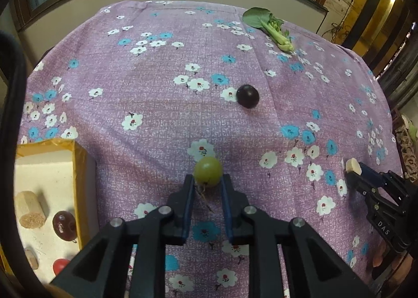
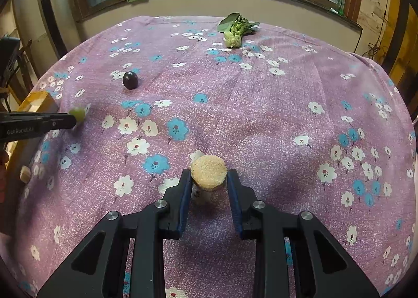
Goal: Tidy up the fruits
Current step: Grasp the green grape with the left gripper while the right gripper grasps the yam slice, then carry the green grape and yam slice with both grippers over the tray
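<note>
My left gripper (image 1: 207,179) is shut on a green grape (image 1: 208,170), which sits between its fingertips just above the flowered cloth. In the right wrist view the same grape (image 2: 78,113) shows at the tip of that gripper (image 2: 74,119), at the far left. A dark purple grape (image 1: 247,96) (image 2: 130,80) lies loose on the cloth farther back. My right gripper (image 2: 209,175) is shut on a tan cork-like cylinder (image 2: 209,171) and holds it upright. From the left wrist view, this gripper (image 1: 352,171) and its cylinder (image 1: 353,165) are at the right edge.
A shallow box with a yellow rim (image 1: 78,167) (image 2: 36,101) stands at the left. It holds a second tan cylinder (image 1: 29,209), a dark red fruit (image 1: 64,225) and a red fruit (image 1: 60,265). A leafy green vegetable (image 1: 271,28) (image 2: 236,29) lies at the far edge.
</note>
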Action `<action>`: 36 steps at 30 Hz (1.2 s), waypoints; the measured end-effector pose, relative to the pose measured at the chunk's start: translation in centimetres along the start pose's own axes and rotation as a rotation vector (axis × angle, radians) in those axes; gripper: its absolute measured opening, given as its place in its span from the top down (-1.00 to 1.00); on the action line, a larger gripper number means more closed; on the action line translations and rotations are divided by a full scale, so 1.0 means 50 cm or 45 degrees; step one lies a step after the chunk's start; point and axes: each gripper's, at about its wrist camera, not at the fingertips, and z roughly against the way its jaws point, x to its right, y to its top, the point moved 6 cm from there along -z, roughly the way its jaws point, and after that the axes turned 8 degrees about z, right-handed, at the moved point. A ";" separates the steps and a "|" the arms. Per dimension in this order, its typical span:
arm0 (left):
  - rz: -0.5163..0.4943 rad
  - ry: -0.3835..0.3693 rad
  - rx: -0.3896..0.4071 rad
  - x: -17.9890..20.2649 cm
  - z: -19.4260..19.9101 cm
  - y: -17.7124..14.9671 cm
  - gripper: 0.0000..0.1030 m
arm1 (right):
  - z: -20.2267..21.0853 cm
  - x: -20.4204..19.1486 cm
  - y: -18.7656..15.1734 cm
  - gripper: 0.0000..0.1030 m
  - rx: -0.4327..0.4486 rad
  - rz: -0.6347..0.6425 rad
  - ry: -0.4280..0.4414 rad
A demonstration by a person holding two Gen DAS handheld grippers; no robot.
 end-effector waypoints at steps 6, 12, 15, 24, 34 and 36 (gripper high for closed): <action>0.019 0.014 0.006 -0.005 -0.008 0.009 0.15 | -0.011 -0.001 -0.002 0.48 -0.012 0.010 -0.008; 0.054 -0.002 0.003 -0.006 -0.027 0.011 0.49 | -0.015 -0.003 0.003 0.49 0.001 0.030 -0.023; 0.035 0.000 0.017 -0.001 -0.025 0.010 0.50 | -0.014 -0.002 0.001 0.49 0.005 0.026 -0.020; -0.001 -0.015 0.064 0.011 0.022 -0.005 0.50 | 0.016 0.003 -0.007 0.49 0.039 -0.031 0.026; -0.020 -0.137 0.020 0.044 0.079 -0.103 0.50 | 0.085 -0.009 -0.056 0.49 0.037 -0.088 0.049; -0.028 -0.136 -0.003 0.050 0.086 -0.131 0.49 | 0.094 -0.015 -0.072 0.49 0.025 -0.082 0.039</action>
